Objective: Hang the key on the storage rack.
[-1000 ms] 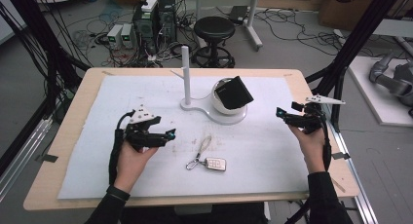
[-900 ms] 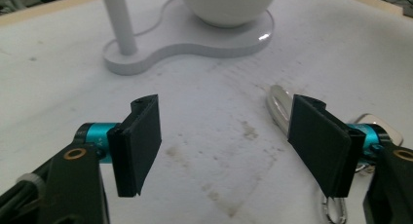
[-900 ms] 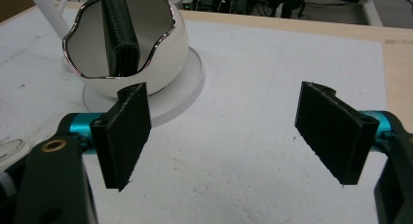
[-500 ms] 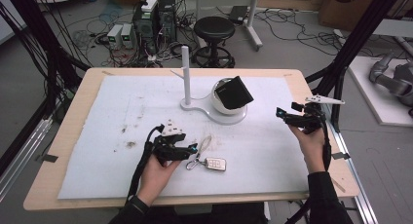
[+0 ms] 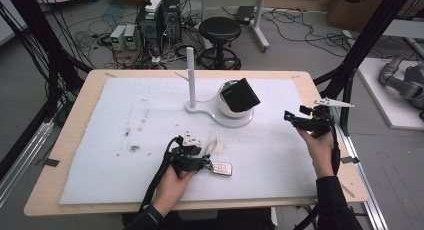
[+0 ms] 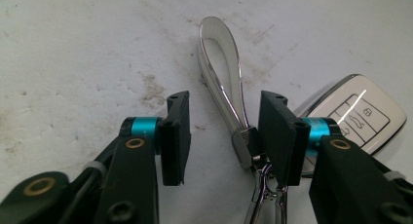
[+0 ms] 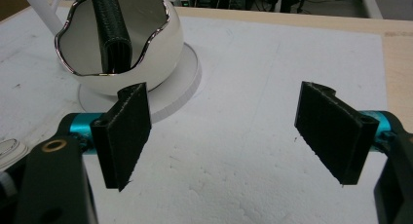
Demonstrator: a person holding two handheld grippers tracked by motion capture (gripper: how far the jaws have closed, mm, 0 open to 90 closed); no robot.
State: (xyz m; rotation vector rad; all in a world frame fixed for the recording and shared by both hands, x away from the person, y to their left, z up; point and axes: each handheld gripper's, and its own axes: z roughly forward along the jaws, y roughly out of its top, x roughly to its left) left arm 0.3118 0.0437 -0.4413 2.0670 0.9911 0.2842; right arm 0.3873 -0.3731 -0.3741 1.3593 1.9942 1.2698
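Left tool [image 6: 224, 136] half-closed, closing around one key-fob strap [image 6: 221, 83], ungripped; right tool [image 7: 224, 136] released.

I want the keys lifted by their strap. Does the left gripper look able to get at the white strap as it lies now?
Probably yes. The left gripper has the white strap between its closing jaws, its metal clasp beside one pad; nothing blocks it, and the key fob lies off to the side.

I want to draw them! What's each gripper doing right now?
Left gripper: open, jaws just closing around the key strap, not pinching yet.
Right gripper: open, holding nothing.
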